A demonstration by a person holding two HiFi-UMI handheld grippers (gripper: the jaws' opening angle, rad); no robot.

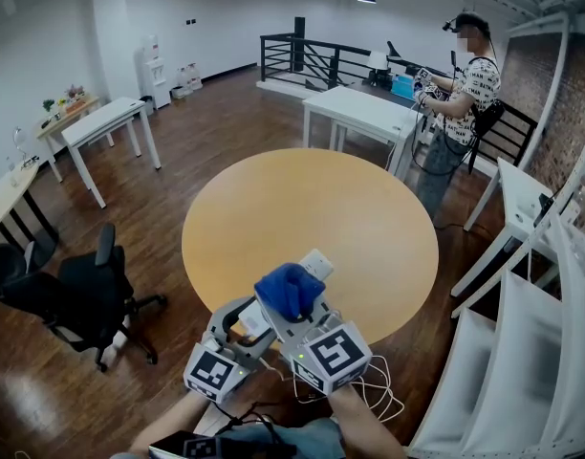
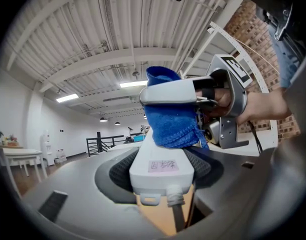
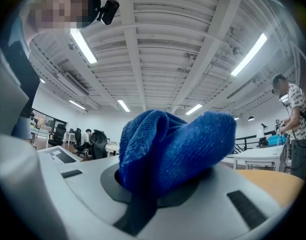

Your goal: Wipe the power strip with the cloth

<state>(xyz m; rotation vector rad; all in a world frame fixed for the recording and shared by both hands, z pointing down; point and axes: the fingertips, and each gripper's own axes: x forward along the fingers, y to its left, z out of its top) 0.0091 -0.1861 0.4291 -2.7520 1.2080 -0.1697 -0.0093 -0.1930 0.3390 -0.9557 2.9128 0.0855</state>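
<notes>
The left gripper [image 1: 247,321] has its 2 jaws clamped on the cord end of the white power strip [image 2: 162,166], held level above the near edge of the round table [image 1: 302,199]. The right gripper [image 1: 291,306] pinches the bunched blue cloth [image 3: 168,144] against the strip's top face.

Power strip [image 2: 162,165]: white, long, pale label on top near the cord end, cord exits the near end. Clamped by its sides in the left claw [image 2: 162,181], roughly level, pointing away over the near edge of the round tabletop [image 1: 369,218]. Its far end pokes out beyond the cloth. Cloth [image 3: 168,141]: blue terry, bunched into a wad, pinched in the right claw [image 3: 158,179], sitting on the strip's top face.
</notes>
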